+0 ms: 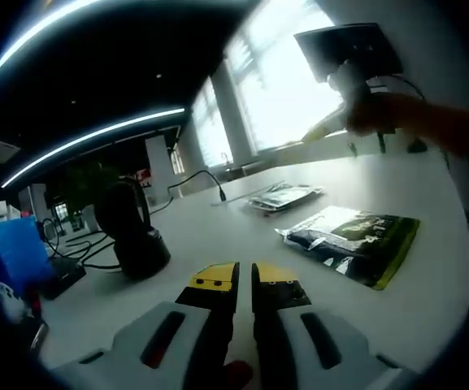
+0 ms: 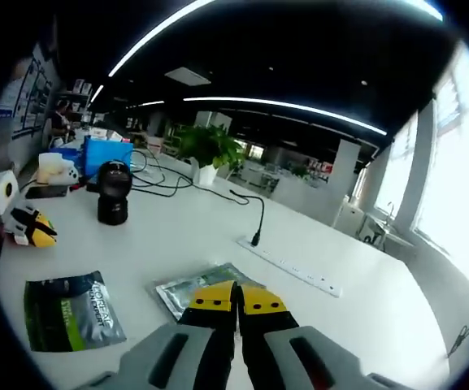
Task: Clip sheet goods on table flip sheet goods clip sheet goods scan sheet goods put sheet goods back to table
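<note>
Two flat sachets lie on the white table (image 1: 218,236). The dark green sachet (image 1: 352,244) is the nearer one, to the right of my left gripper (image 1: 246,280), whose yellow-tipped jaws are shut on nothing. The silver sachet (image 1: 287,195) lies farther back. My right gripper (image 1: 325,127) hangs high above the table's far side in a person's hand. In the right gripper view its jaws (image 2: 236,299) are shut and empty above the silver sachet (image 2: 187,291). There the green sachet (image 2: 71,309) lies lower left and my left gripper (image 2: 32,229) sits at the left edge.
A black dome-shaped scanner (image 1: 132,231) (image 2: 114,191) stands on the table with cables behind it. A white power strip (image 2: 291,268) with a black cord lies to the right. A blue box (image 2: 104,154), a tape roll (image 2: 2,191) and a plant (image 2: 210,146) stand at the far side.
</note>
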{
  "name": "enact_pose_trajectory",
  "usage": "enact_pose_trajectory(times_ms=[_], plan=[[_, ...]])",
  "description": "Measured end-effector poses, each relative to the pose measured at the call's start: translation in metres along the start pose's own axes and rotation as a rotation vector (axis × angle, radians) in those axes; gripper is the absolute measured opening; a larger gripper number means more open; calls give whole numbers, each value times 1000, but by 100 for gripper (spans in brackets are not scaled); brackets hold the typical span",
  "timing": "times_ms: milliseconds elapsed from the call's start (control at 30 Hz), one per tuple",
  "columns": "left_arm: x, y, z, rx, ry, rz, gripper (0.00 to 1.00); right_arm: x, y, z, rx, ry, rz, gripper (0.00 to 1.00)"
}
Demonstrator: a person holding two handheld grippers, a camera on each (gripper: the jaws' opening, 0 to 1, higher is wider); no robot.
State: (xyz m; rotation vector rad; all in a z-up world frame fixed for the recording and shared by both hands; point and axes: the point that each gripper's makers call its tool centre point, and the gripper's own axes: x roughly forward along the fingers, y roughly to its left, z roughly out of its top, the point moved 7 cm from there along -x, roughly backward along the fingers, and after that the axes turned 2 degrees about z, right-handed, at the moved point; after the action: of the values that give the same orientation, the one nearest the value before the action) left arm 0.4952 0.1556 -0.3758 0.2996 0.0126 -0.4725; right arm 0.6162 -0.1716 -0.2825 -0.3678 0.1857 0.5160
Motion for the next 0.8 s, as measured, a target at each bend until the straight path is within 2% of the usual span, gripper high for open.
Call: enact_pose_trajectory(times_ms=[233,633,800], plan=[[0,1,0,-7,3,1,0,-23,18,2,16,-53,23,0],[1,1,2,-40,-3,2,0,-43,19,-27,50,-76,21,0],[1,-1,2,-34,-5,-8,0,-61,30,-38,95,-99,25,0]])
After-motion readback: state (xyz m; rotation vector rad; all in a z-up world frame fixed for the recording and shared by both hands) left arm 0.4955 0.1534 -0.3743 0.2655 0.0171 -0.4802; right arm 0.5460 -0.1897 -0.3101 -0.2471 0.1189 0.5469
